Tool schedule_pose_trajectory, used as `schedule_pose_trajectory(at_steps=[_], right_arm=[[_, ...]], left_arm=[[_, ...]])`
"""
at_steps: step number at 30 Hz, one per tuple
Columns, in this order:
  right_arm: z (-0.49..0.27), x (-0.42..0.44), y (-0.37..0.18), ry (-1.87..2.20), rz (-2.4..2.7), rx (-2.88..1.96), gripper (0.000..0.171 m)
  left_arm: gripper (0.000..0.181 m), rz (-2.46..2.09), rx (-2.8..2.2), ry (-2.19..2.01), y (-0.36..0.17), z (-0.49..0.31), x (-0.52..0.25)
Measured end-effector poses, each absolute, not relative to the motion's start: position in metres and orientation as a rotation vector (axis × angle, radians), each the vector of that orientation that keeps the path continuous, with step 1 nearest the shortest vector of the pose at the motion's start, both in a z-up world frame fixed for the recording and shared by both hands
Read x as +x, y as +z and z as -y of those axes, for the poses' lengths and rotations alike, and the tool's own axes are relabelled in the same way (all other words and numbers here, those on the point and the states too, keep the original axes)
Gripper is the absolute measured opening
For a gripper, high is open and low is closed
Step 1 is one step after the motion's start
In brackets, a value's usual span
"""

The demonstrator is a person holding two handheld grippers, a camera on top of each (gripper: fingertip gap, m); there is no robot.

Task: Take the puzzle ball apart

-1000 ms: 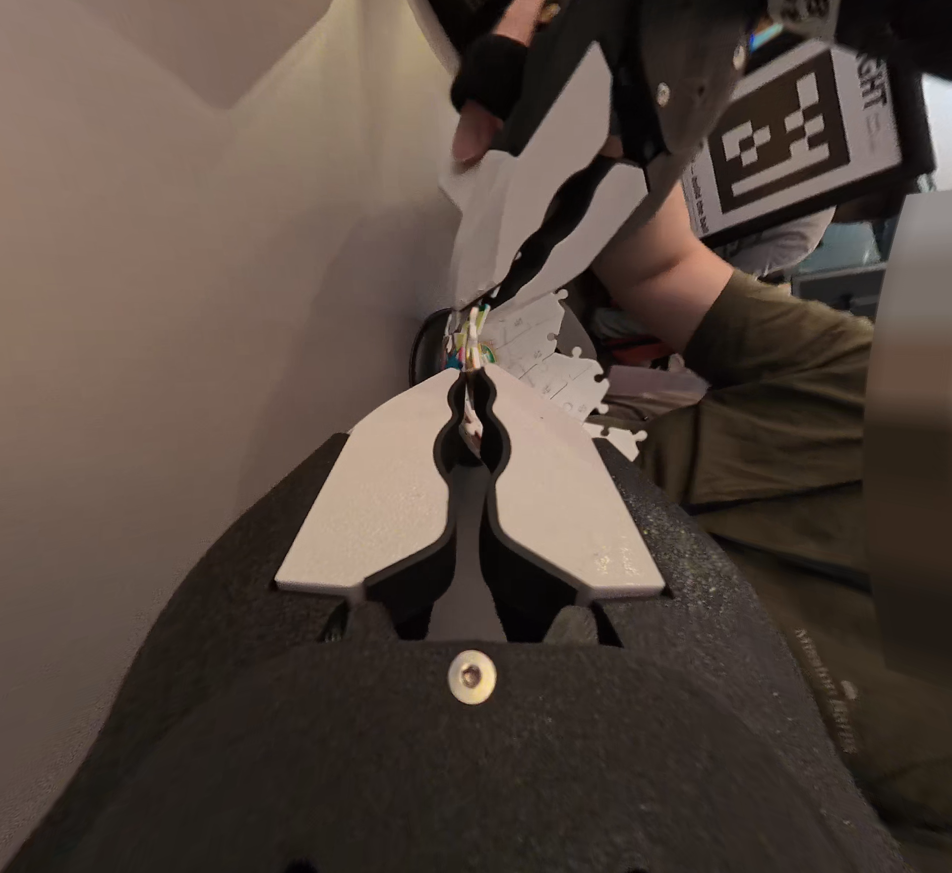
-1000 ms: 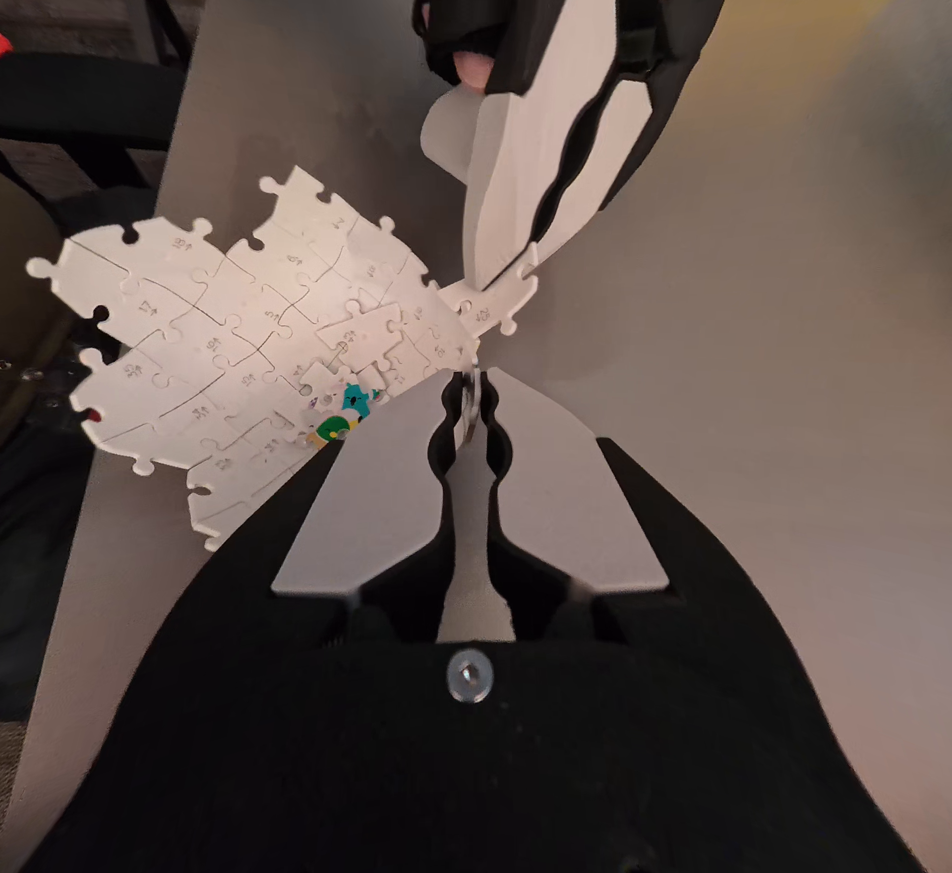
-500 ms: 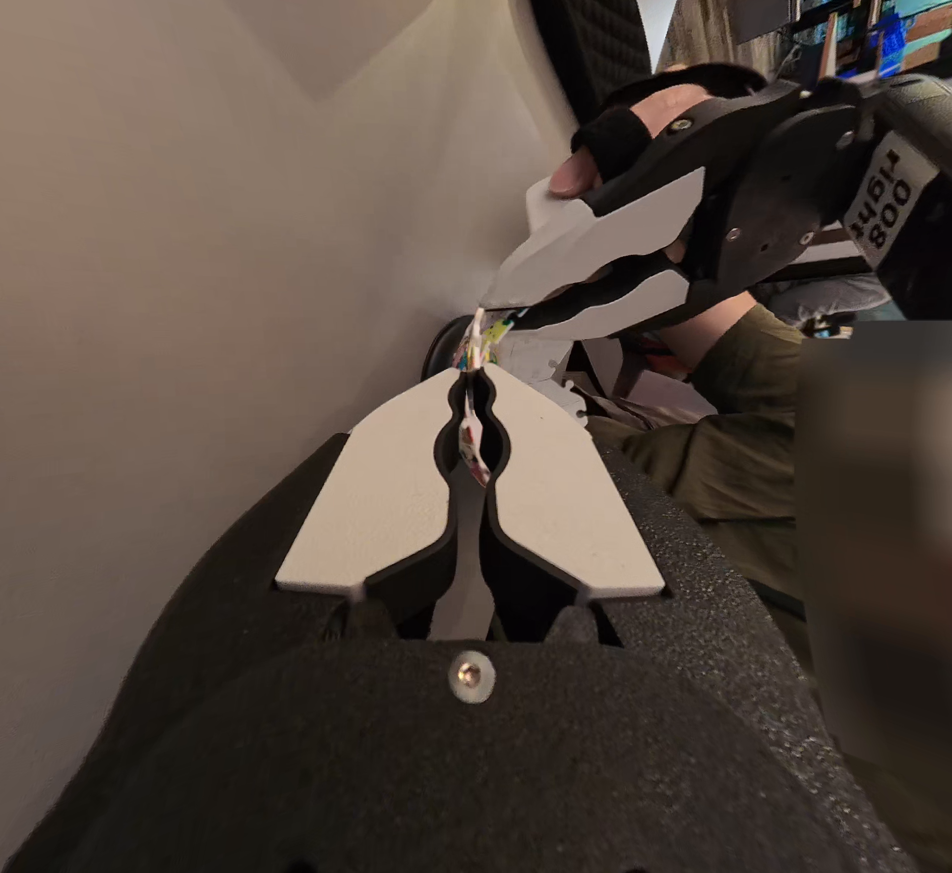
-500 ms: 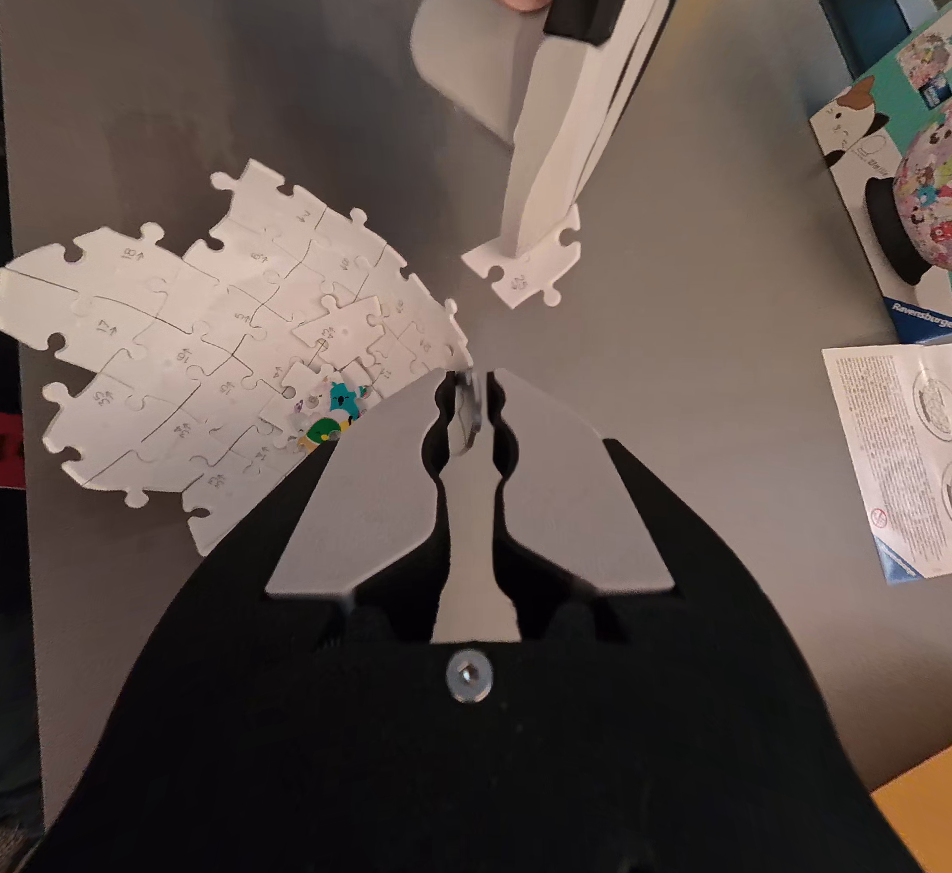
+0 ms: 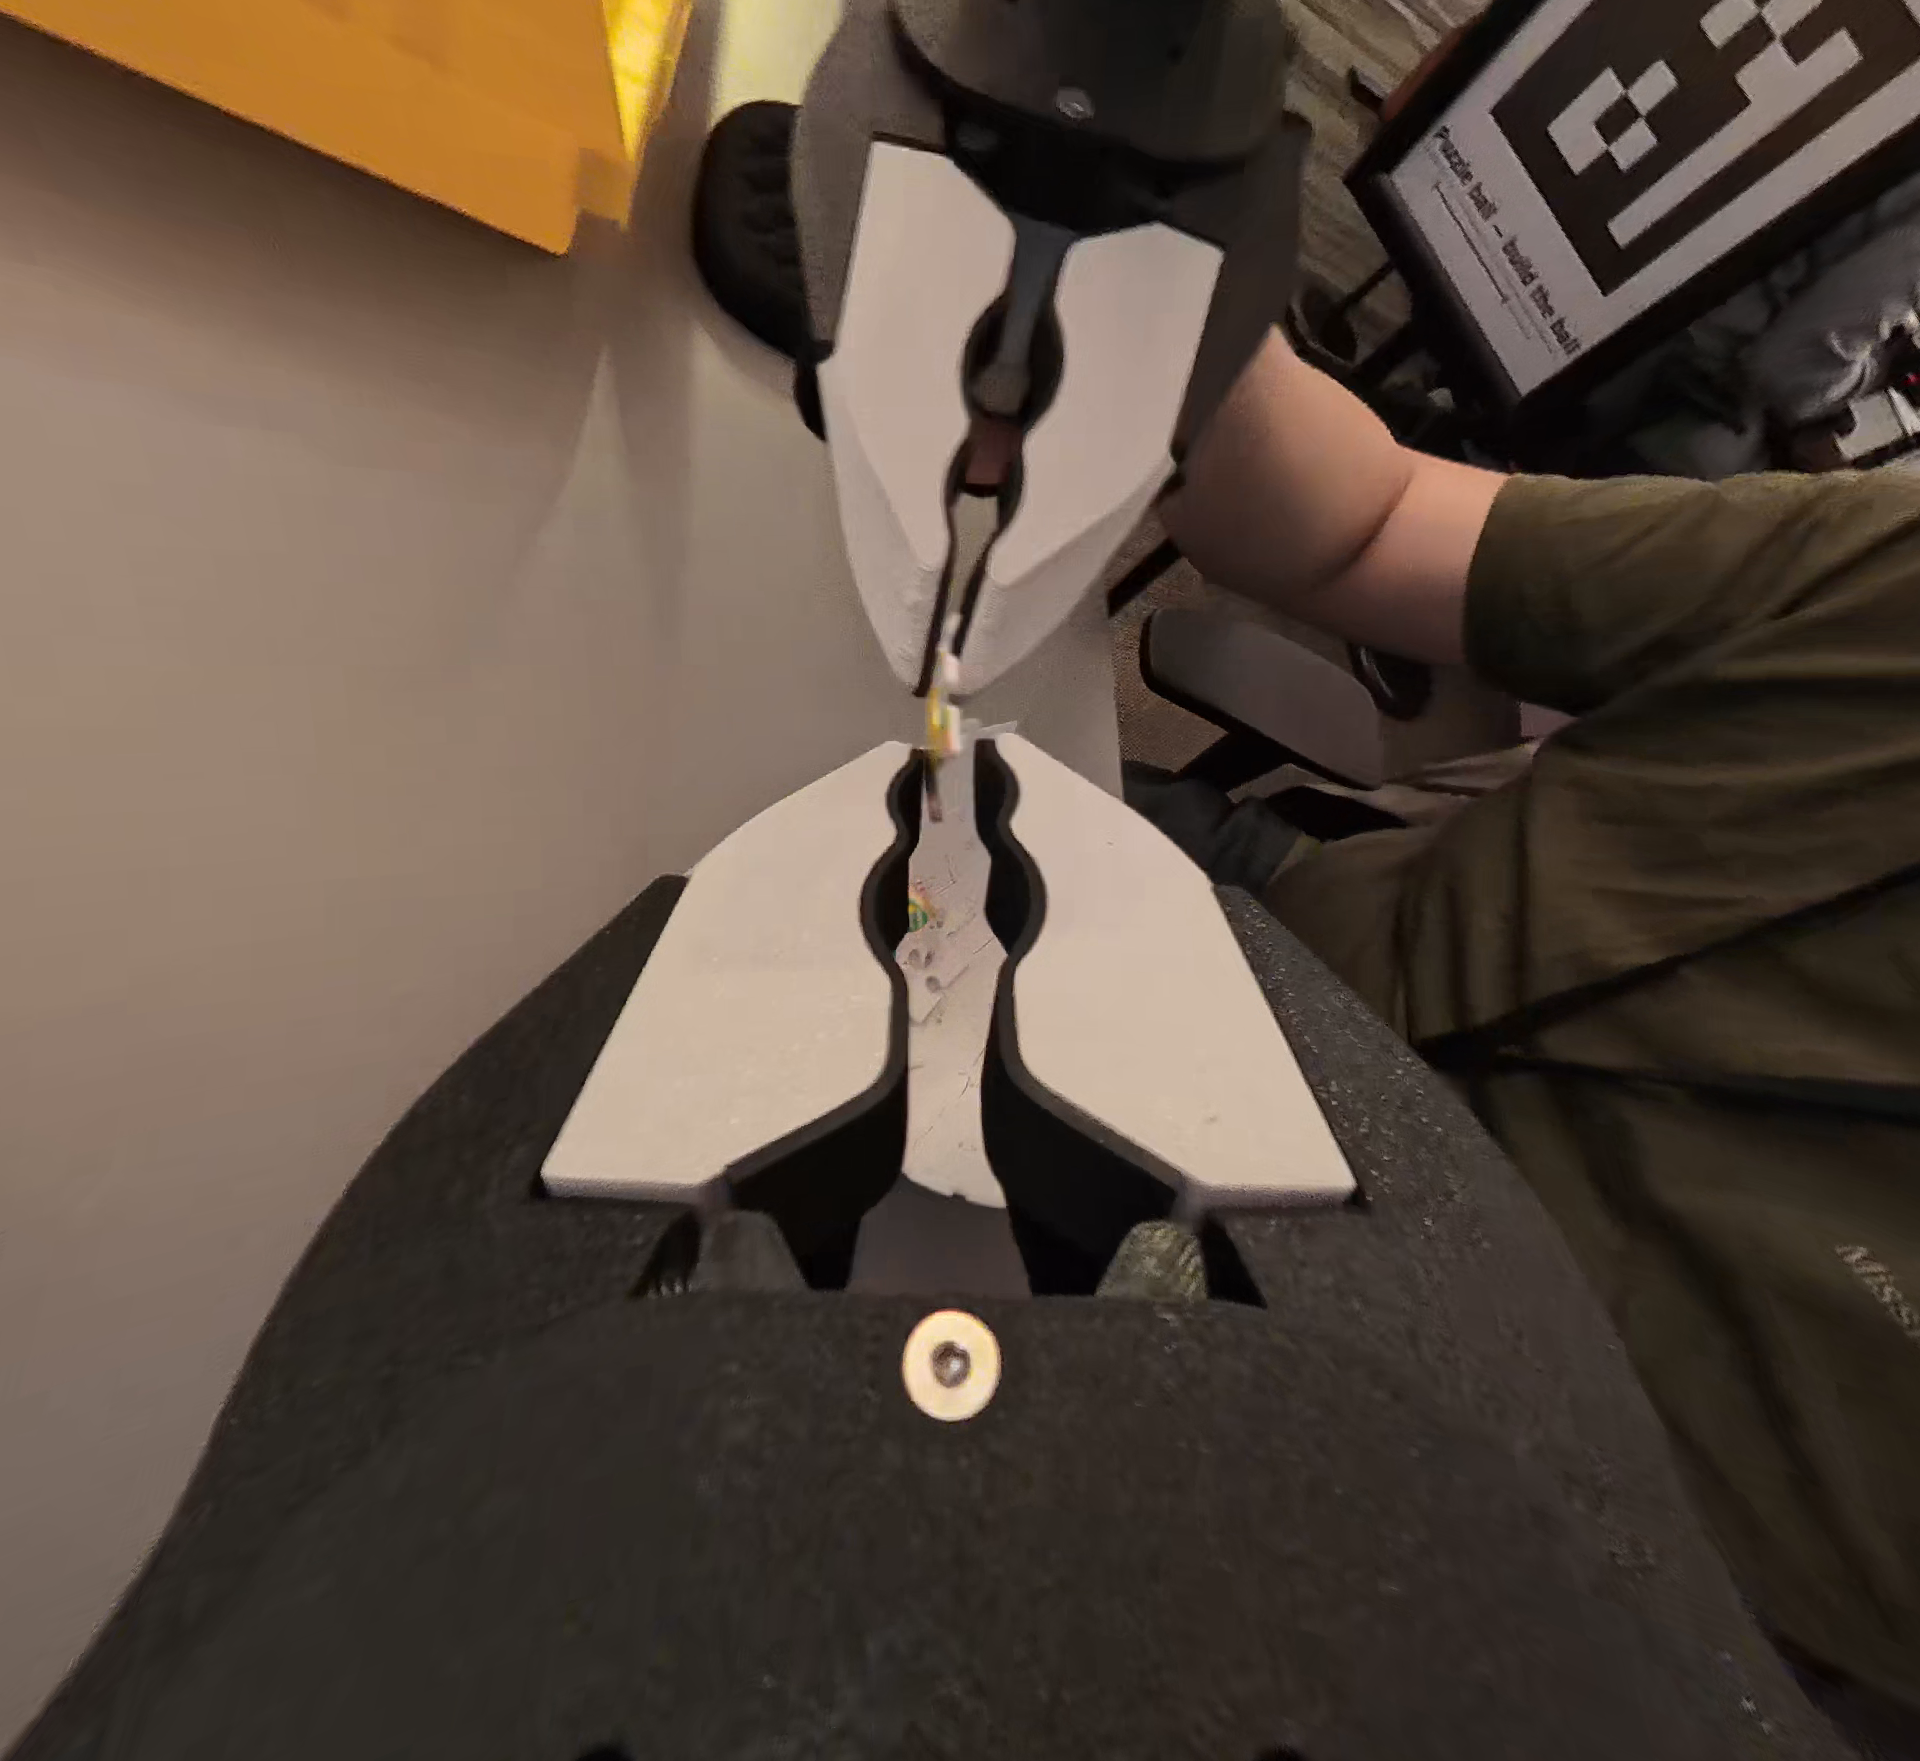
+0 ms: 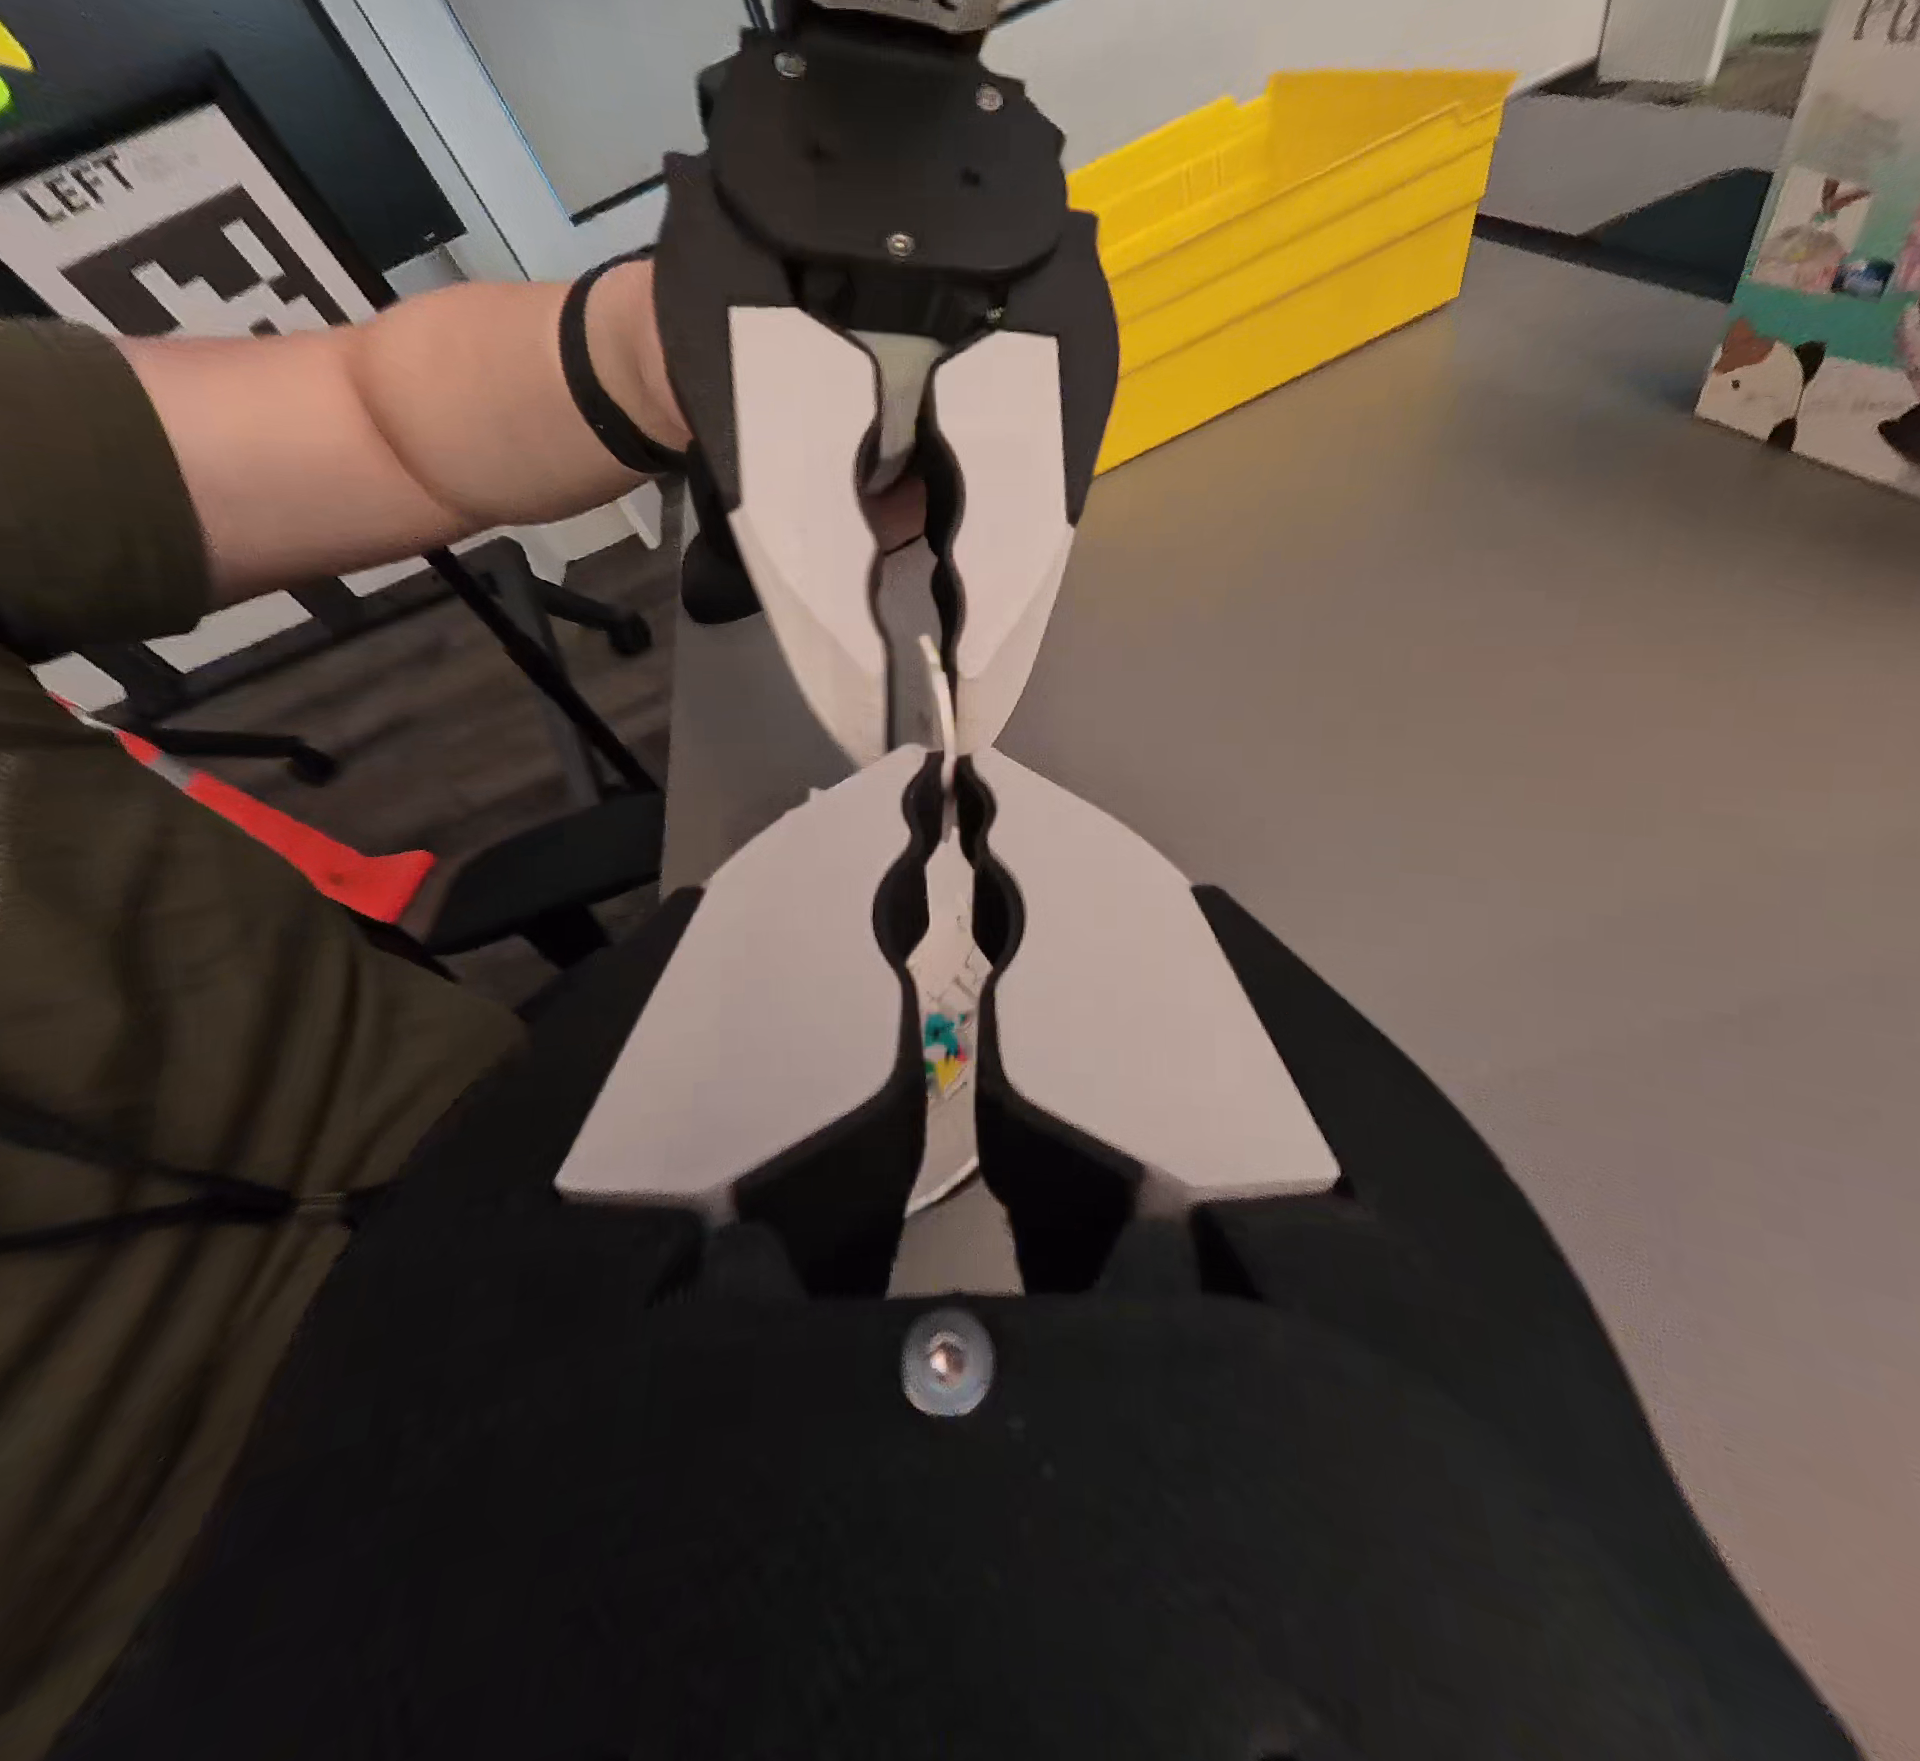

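Grey table (image 6: 1455,776), yellow bin (image 6: 1299,236) behind. Left gripper (image 5: 951,755) and right gripper (image 6: 951,771) meet tip to tip — both clamped on thin puzzle sheet (image 6: 940,703), edge-on, held above table. Advice: grip adjacent pieces near seam, peel apart gently — avoid bending tabs.

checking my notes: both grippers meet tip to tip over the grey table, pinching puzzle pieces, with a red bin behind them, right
Not quite: the bin is yellow, not red, as the right wrist view shows. The rest holds: the left gripper and right gripper meet tip to tip over the grey table, pinching puzzle pieces.

Grippers (image 5: 951,724) newly tip to tip
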State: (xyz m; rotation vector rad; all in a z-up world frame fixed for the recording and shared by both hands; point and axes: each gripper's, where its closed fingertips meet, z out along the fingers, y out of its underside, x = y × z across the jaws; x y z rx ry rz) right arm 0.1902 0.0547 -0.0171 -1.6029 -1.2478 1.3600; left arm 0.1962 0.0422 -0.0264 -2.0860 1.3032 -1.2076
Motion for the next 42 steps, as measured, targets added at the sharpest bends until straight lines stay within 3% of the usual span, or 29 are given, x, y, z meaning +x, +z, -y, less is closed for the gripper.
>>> schedule_pose_trajectory(at_steps=[2, 8, 16, 18, 21, 24, 27, 31, 38, 41, 42], right_arm=[[-0.062, 0.204, -0.013, 1.310, 1.218, -1.650, 0.003], [-0.182, 0.349, 0.020, 0.657, 0.844, -1.855, 0.003], [-0.254, 0.448, -0.064, 0.607, 0.584, -2.311, 0.005], [-0.262, 0.458, -0.081, 0.536, 0.566, -2.367, 0.025], [-0.268, 0.473, -0.081, 0.314, 0.592, -2.325, 0.025], [-0.246, 0.438, -0.046, 0.303, 0.683, -2.129, 0.025], [-0.161, 0.334, -0.019, 0.674, 0.956, -1.844, 0.025], [-0.081, 0.245, -0.052, 0.921, 1.184, -1.802, 0.025], [-0.052, 0.198, -0.102, 1.075, 1.323, -1.961, 0.025], [-0.048, 0.195, -0.116, 1.054, 1.383, -2.029, 0.016], [-0.047, 0.195, -0.119, 1.038, 1.406, -2.037, 0.004]], left_arm=[[0.022, -1.298, -2.047, -1.195, -0.021, -0.045, 0.197], [0.023, -1.434, -2.088, -0.816, -0.063, -0.055, 0.169], [0.024, -1.595, -2.054, -0.756, -0.094, -0.052, 0.194], [0.022, -1.608, -2.069, -0.790, -0.095, -0.049, 0.199], [0.019, -1.611, -2.092, -0.803, -0.094, -0.048, 0.199], [0.019, -1.588, -2.080, -0.807, -0.089, -0.048, 0.195], [0.019, -1.591, -2.079, -0.813, -0.088, -0.046, 0.193], [0.020, -1.641, -2.086, -0.705, -0.097, -0.049, 0.194], [0.006, -1.646, -2.167, -0.765, -0.102, -0.047, 0.200], [0.005, -1.618, -2.193, -0.759, -0.103, -0.050, 0.201], [0.005, -1.608, -2.203, -0.758, -0.104, -0.051, 0.201]])
